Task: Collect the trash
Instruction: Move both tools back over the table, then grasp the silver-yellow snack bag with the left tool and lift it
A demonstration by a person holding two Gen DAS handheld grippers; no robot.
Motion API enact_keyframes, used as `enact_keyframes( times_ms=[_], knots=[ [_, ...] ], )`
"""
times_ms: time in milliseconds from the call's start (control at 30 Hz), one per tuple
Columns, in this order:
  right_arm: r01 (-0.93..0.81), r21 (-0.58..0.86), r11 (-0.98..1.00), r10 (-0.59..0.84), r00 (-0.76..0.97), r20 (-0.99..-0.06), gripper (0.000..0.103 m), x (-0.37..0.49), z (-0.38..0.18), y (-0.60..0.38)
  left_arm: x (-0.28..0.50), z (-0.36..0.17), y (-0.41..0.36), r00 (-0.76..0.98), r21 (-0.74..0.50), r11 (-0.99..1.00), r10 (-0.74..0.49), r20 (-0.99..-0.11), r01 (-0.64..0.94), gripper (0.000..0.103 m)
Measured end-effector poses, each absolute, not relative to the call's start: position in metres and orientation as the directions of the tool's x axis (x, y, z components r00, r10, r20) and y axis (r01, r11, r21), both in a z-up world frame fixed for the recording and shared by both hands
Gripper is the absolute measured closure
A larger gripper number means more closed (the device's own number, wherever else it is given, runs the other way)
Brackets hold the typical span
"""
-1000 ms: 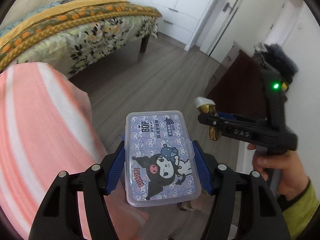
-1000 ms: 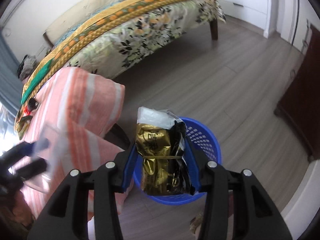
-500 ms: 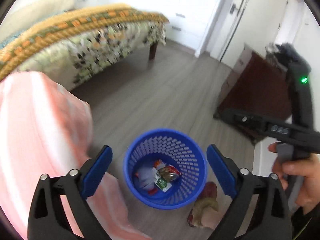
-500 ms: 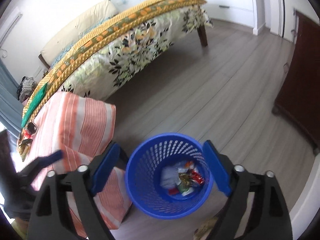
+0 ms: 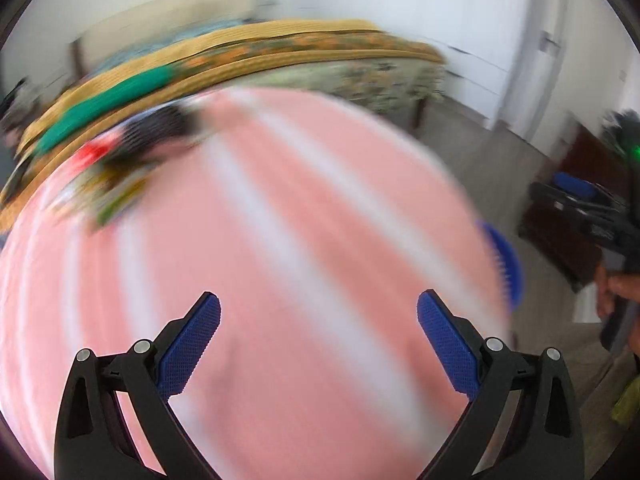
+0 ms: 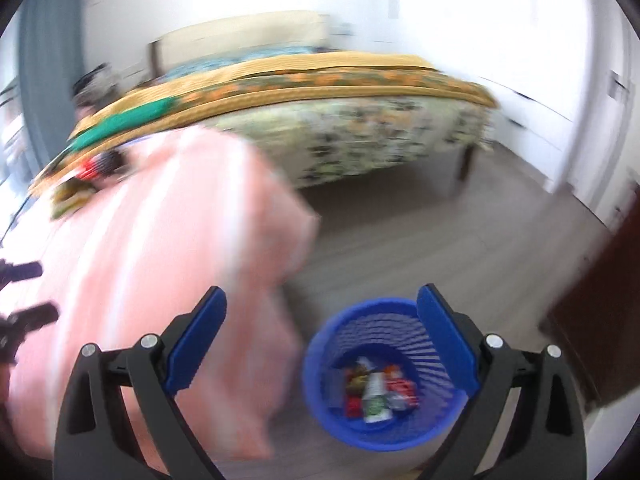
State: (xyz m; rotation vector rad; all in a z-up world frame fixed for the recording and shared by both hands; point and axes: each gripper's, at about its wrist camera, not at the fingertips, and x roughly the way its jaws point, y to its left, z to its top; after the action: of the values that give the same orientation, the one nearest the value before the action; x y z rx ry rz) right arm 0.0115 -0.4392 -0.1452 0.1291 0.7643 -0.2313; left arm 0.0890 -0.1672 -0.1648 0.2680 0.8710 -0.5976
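Striped pink cloth covers the bench point(image 5: 304, 240), with leftover litter point(image 5: 116, 176) blurred at its far left corner. Both left gripper point(image 5: 318, 344) and right gripper point(image 6: 322, 340) have just been opening, jaws wide, nothing between. I'd slow down, then approach that pile; blue bin point(image 6: 340, 344) sits on the floor beside the bench.

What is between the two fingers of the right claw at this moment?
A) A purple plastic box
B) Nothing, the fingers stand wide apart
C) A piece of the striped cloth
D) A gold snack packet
B: the right claw is wide open with nothing gripped; only the blue basket of trash and the striped cloth lie below and beyond it.
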Motion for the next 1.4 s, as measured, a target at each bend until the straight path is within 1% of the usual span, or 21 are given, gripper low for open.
enact_keyframes(
  times_ms=[167,267,400,500,633,700,800,867,967,1000,1033,1067,1100,1133,1167,1200,1267,1400],
  knots=[
    [0.029,0.067,0.997,0.029,0.684,-0.729,0.010,0.058,-0.142,-0.334,0.111,-0.170,-0.084,0.541,0.034,0.870,-0.276,-0.794,0.493,0.005],
    [-0.080,0.022,0.997,0.068,0.633,-0.771,0.009,0.091,-0.147,-0.282,0.125,-0.170,-0.049,0.554,0.032,0.895,-0.247,-0.795,0.445,0.006],
    [-0.172,-0.021,0.985,0.085,0.586,-0.806,0.009,0.128,-0.169,-0.236,0.143,-0.168,-0.025,0.552,0.000,0.906,-0.259,-0.792,0.424,0.005],
    [-0.174,-0.006,0.985,0.094,0.561,-0.822,0.009,0.140,-0.178,-0.227,0.164,-0.169,-0.002,0.537,-0.035,0.911,-0.273,-0.798,0.410,0.005],
    [-0.157,0.047,0.986,0.126,0.543,-0.830,0.005,0.140,-0.184,-0.228,0.206,-0.175,0.015,0.527,-0.014,0.925,-0.228,-0.819,0.379,0.006],
    [-0.159,0.037,0.987,0.119,0.543,-0.831,0.005,0.136,-0.184,-0.225,0.222,-0.175,0.020,0.508,-0.070,0.929,-0.261,-0.821,0.364,0.006],
    [-0.158,0.037,0.987,0.118,0.543,-0.832,0.005,0.136,-0.185,-0.222,0.233,-0.166,0.012,0.492,-0.185,0.913,-0.357,-0.794,0.365,0.006],
    [-0.159,0.035,0.987,0.117,0.543,-0.832,0.005,0.136,-0.184,-0.222,0.237,-0.160,-0.004,0.496,-0.214,0.900,-0.393,-0.774,0.379,0.006],
    [-0.158,0.035,0.987,0.116,0.542,-0.832,0.005,0.136,-0.184,-0.222,0.247,-0.155,-0.036,0.514,-0.205,0.896,-0.401,-0.758,0.395,0.006],
    [-0.158,0.035,0.987,0.116,0.542,-0.832,0.005,0.136,-0.184,-0.222,0.253,-0.156,-0.046,0.523,-0.191,0.900,-0.388,-0.759,0.391,0.008],
    [-0.158,0.035,0.987,0.116,0.542,-0.832,0.005,0.136,-0.184,-0.222,0.258,-0.158,-0.054,0.525,-0.182,0.905,-0.376,-0.763,0.384,0.015],
    [-0.158,0.035,0.987,0.116,0.542,-0.832,0.005,0.136,-0.184,-0.222,0.264,-0.161,-0.061,0.517,-0.184,0.909,-0.369,-0.772,0.375,0.026],
    [-0.158,0.035,0.987,0.116,0.542,-0.832,0.005,0.136,-0.184,-0.222,0.269,-0.164,-0.066,0.506,-0.192,0.911,-0.367,-0.781,0.366,0.032],
    [-0.158,0.035,0.987,0.116,0.542,-0.832,0.005,0.136,-0.184,-0.222,0.275,-0.168,-0.071,0.494,-0.201,0.913,-0.365,-0.789,0.355,0.047],
    [-0.158,0.035,0.987,0.116,0.542,-0.832,0.005,0.136,-0.184,-0.222,0.278,-0.171,-0.072,0.490,-0.203,0.917,-0.360,-0.794,0.344,0.065],
    [-0.158,0.035,0.987,0.116,0.542,-0.832,0.005,0.136,-0.184,-0.222,0.279,-0.173,-0.071,0.491,-0.208,0.919,-0.358,-0.794,0.335,0.071],
    [-0.159,0.035,0.987,0.116,0.542,-0.832,0.005,0.136,-0.184,-0.222,0.277,-0.173,-0.063,0.489,-0.248,0.912,-0.388,-0.781,0.327,0.081],
    [-0.159,0.035,0.987,0.116,0.542,-0.832,0.005,0.136,-0.184,-0.223,0.253,-0.163,-0.040,0.464,-0.249,0.889,-0.419,-0.780,0.385,0.084]
  ],
)
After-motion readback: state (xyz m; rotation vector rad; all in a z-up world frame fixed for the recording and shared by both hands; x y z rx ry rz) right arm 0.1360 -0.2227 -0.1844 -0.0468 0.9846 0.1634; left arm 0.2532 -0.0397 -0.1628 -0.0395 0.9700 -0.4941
